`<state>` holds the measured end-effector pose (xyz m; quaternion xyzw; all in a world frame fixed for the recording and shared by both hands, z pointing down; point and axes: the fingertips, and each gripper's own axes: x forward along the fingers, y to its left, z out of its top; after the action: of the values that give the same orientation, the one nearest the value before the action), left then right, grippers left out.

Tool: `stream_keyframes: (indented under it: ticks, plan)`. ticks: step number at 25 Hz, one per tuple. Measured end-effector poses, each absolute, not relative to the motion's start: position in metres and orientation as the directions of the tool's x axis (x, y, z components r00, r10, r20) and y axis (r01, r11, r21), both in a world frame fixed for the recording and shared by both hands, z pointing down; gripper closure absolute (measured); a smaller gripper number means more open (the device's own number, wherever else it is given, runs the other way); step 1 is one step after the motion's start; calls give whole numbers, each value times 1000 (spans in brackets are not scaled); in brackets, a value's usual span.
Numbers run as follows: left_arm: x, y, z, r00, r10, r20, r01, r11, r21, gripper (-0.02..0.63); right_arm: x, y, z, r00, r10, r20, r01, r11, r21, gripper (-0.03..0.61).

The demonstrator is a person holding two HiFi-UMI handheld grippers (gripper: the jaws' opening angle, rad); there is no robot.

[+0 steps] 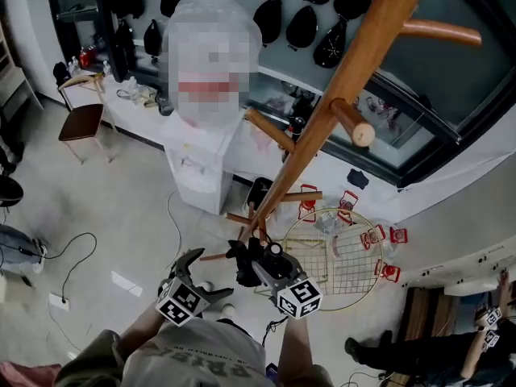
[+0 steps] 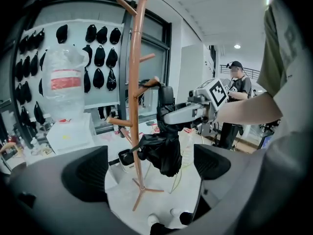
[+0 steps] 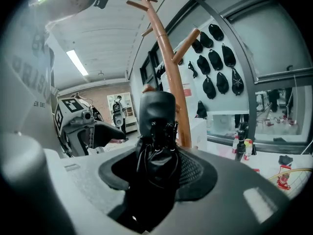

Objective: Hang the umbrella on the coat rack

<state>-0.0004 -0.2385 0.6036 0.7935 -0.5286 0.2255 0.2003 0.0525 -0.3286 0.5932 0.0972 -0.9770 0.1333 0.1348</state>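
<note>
Head view: the right gripper (image 1: 260, 266) is clamped on the folded umbrella (image 1: 244, 262) low beside the rack (image 1: 339, 95), whose pole climbs away toward 1 o'clock, and the left gripper (image 1: 205, 276) sits at 8 o'clock of it, jaws apart and empty. Left gripper view: the umbrella hangs 12 to 6, just right of the pole, its top beside a peg (image 2: 149, 83). Right gripper view: the umbrella stands upright in the grip, peg tip at 11 o'clock, so the right hand looks nearer to hook it.
</note>
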Motion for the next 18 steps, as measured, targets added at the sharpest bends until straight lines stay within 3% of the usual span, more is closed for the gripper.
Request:
stream_keyframes:
  ticks: [18]
  plan:
    - [-8, -248, 584, 251, -823, 509, -968, -221, 119, 92, 31, -359, 655, -930, -136, 341, -255, 907, -334, 373]
